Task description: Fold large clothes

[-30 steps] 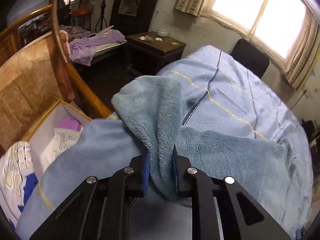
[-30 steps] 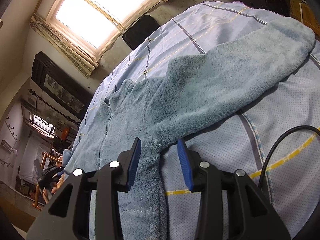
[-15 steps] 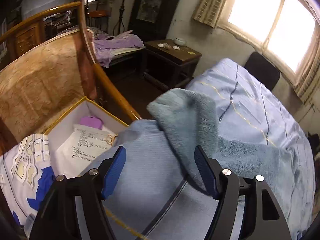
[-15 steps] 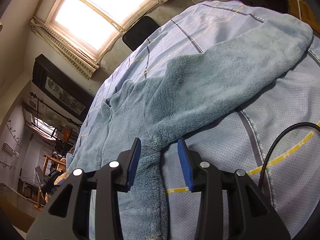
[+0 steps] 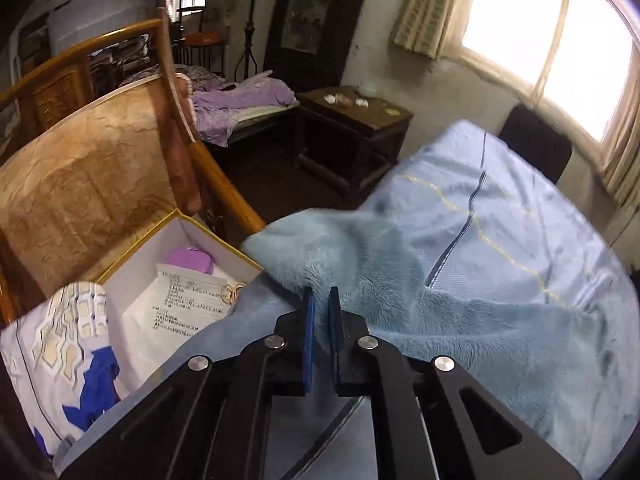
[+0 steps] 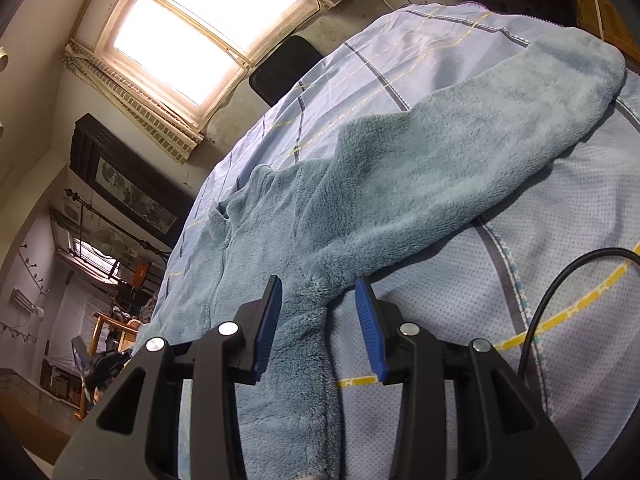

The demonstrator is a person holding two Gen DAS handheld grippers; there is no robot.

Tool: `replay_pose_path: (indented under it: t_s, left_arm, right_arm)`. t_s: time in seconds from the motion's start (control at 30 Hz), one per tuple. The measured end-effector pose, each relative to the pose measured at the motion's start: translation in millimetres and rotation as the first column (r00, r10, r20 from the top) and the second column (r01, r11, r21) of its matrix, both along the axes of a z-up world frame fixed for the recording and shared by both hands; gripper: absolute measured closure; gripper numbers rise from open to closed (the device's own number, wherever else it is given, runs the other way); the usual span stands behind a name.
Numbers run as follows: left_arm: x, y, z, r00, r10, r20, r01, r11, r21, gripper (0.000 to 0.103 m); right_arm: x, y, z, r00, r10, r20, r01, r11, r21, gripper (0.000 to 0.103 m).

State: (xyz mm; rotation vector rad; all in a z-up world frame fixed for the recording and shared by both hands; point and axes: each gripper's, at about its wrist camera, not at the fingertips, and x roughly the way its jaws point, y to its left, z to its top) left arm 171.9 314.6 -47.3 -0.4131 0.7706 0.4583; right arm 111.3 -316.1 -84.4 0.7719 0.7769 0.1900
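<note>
A large light-blue fleece garment (image 5: 420, 280) lies on the blue checked bedsheet (image 5: 500, 184). In the left wrist view one part of it is folded over toward the bed's corner. My left gripper (image 5: 320, 300) is shut on the near edge of that fold, with only a thin strip of fleece between the pads. In the right wrist view the fleece garment (image 6: 400, 168) stretches away with a sleeve reaching to the upper right. My right gripper (image 6: 318, 296) is open, its jaws straddling the fleece where the sleeve meets the body.
Left of the bed corner stand a wooden headboard (image 5: 80, 184), an open white box (image 5: 188, 236) holding a printed sheet, and a patterned pillow (image 5: 60, 340). A dark nightstand (image 5: 356, 120) is beyond. A black cable (image 6: 560, 276) loops over the bedsheet (image 6: 560, 340) at right.
My left gripper let go of the raised fleece, opened wide, then closed again low on the fold's edge; the fleece now lies flatter. The right gripper has barely moved.
</note>
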Motion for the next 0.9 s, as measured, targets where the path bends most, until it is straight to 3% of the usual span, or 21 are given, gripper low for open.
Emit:
replay_pose_path:
  t_s: [0.07, 0.17, 0.23, 0.3, 0.37, 0.47, 0.5, 0.53, 0.63, 0.77, 0.9]
  left_arm:
    - [-23, 1, 6, 1.000, 0.009, 0.024, -0.009, 1.000, -0.003, 0.097]
    - [-40, 8, -1, 0.997, 0.073, -0.012, -0.072, 0.997, 0.037, 0.093]
    - [-38, 16, -9, 0.996, 0.067, -0.059, -0.068, 0.998, -0.006, 0.078]
    - [-43, 18, -8, 0.998, 0.048, -0.033, -0.050, 0.995, -0.089, 0.078]
    - [-43, 3, 6, 1.000, -0.016, -0.003, 0.016, 0.997, -0.077, 0.074]
    - [-33, -44, 36, 0.992, -0.124, 0.013, 0.123, 0.992, 0.035, 0.042]
    - [-30, -61, 45, 0.986, -0.163, 0.025, 0.162, 0.985, 0.056, 0.027]
    - [-26, -73, 51, 0.980, -0.196, 0.035, 0.193, 0.979, 0.061, 0.019]
    - [-13, -117, 61, 0.953, -0.298, 0.060, 0.297, 0.954, 0.023, 0.016]
    - [18, -165, 50, 0.924, -0.381, 0.021, 0.382, 0.924, -0.040, 0.016]
    - [48, -199, 20, 0.906, -0.420, -0.050, 0.421, 0.907, -0.002, 0.016]
  right_arm:
    - [-1, 2, 1, 1.000, 0.014, 0.005, -0.014, 1.000, 0.008, 0.065]
    - [-1, 5, 3, 1.000, 0.025, 0.008, -0.025, 1.000, -0.010, 0.065]
    - [-2, 2, 5, 1.000, 0.004, 0.012, -0.004, 1.000, -0.013, 0.065]
    - [-5, -10, 8, 0.998, -0.056, 0.013, 0.055, 0.998, 0.021, 0.065]
    - [-6, -22, 16, 0.995, -0.099, 0.020, 0.098, 0.993, 0.061, 0.065]
    - [-9, -34, 32, 0.985, -0.171, 0.025, 0.170, 0.984, 0.048, 0.065]
    - [-10, -38, 36, 0.981, -0.194, 0.024, 0.193, 0.981, 0.036, 0.065]
    - [-10, -41, 38, 0.977, -0.214, 0.015, 0.214, 0.977, 0.021, 0.065]
    - [-14, -52, 29, 0.962, -0.271, -0.032, 0.271, 0.962, 0.004, 0.065]
    - [-19, -77, 9, 0.922, -0.374, -0.097, 0.378, 0.925, 0.031, 0.065]
    - [-10, -92, -4, 0.897, -0.423, -0.133, 0.431, 0.902, 0.040, 0.065]
